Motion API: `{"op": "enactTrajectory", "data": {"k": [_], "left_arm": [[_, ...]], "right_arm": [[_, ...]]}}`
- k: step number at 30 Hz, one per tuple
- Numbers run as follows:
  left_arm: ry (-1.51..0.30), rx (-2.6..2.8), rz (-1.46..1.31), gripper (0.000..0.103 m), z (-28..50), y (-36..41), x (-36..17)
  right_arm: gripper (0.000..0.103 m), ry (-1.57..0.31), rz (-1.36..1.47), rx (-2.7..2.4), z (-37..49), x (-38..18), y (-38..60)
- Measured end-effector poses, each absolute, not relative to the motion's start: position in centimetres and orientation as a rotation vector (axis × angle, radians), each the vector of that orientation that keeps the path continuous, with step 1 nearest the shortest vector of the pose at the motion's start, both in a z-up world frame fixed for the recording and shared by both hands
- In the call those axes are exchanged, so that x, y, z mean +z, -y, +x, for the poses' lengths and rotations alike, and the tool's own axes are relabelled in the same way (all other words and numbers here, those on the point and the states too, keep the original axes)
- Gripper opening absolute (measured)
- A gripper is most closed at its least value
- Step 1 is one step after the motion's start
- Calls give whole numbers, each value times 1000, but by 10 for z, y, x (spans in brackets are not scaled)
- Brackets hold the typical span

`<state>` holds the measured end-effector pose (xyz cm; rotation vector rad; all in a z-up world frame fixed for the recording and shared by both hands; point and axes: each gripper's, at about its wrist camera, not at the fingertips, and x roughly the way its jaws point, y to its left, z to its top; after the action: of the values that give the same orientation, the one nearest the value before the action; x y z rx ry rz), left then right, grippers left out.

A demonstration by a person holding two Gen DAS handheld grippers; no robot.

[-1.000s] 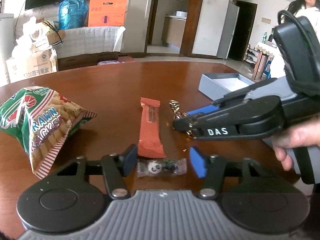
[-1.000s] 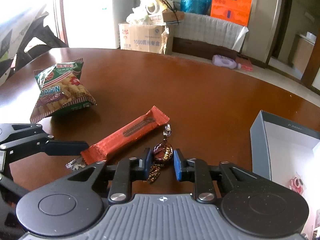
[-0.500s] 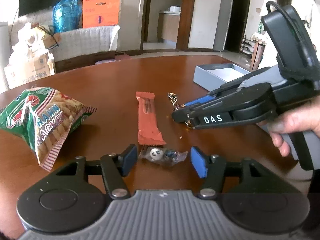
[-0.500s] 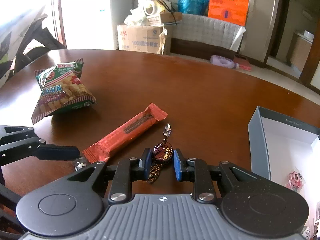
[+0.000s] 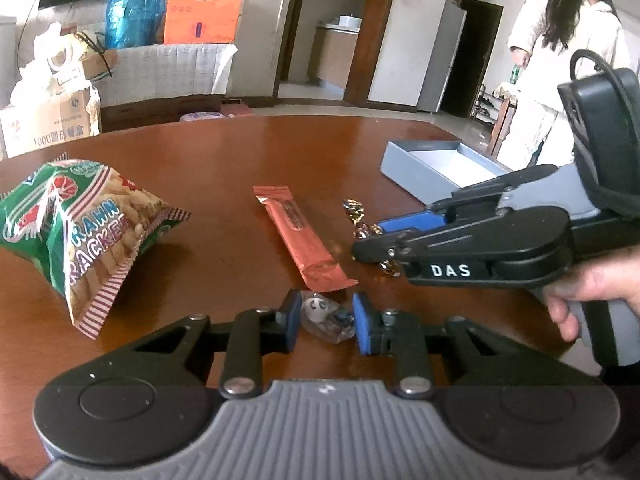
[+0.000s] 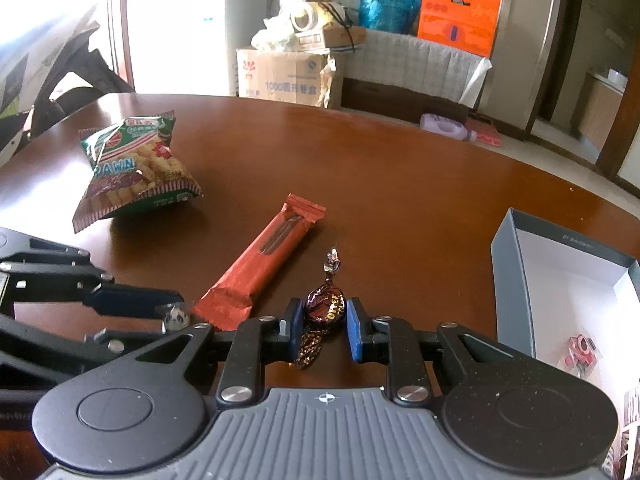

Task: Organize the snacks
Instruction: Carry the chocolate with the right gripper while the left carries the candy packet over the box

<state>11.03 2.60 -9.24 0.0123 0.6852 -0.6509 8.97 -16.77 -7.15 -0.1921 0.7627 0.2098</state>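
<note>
My left gripper (image 5: 325, 322) is shut on a clear-wrapped panda candy (image 5: 326, 317), just above the brown table (image 5: 224, 152). My right gripper (image 6: 323, 326) is shut on a brown foil-wrapped toffee (image 6: 324, 308) and holds it off the table; it also shows in the left wrist view (image 5: 374, 246). An orange snack bar (image 5: 302, 238) lies between them, also in the right wrist view (image 6: 266, 266). A green prawn cracker bag (image 5: 76, 224) lies to the left, also in the right wrist view (image 6: 132, 168). A grey open box (image 6: 516, 280) with a pink candy (image 6: 580, 350) inside stands at the right.
The grey box also shows in the left wrist view (image 5: 412, 172) at the far right of the table. A person in white (image 5: 560, 52) stands beyond the table. Cardboard boxes and bags (image 6: 288, 72) are stacked behind the table's far edge.
My left gripper has closed from wide open onto the panda candy and lifted slightly. My right gripper has raised the toffee off the table and moved a little back.
</note>
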Motion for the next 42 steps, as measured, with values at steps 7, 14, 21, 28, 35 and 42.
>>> {"op": "enactTrajectory", "data": {"k": [7, 14, 21, 28, 35, 42], "left_arm": [[-658, -624, 46, 25, 102, -22, -81], [-617, -627, 70, 25, 82, -12, -61], [-603, -621, 69, 25, 59, -9, -41], [-572, -651, 88, 25, 34, 7, -10], [-539, -722, 107, 25, 23, 54, 16], [-543, -797, 116, 25, 25, 118, 18]], "right_arm": [[25, -745, -177, 207, 73, -58, 171], [25, -714, -174, 209, 45, -31, 172], [25, -676, -177, 206, 15, -1, 177], [25, -647, -167, 187, -8, 21, 190], [25, -635, -154, 129, -23, 38, 225], [25, -652, -129, 27, -28, 40, 284]]}}
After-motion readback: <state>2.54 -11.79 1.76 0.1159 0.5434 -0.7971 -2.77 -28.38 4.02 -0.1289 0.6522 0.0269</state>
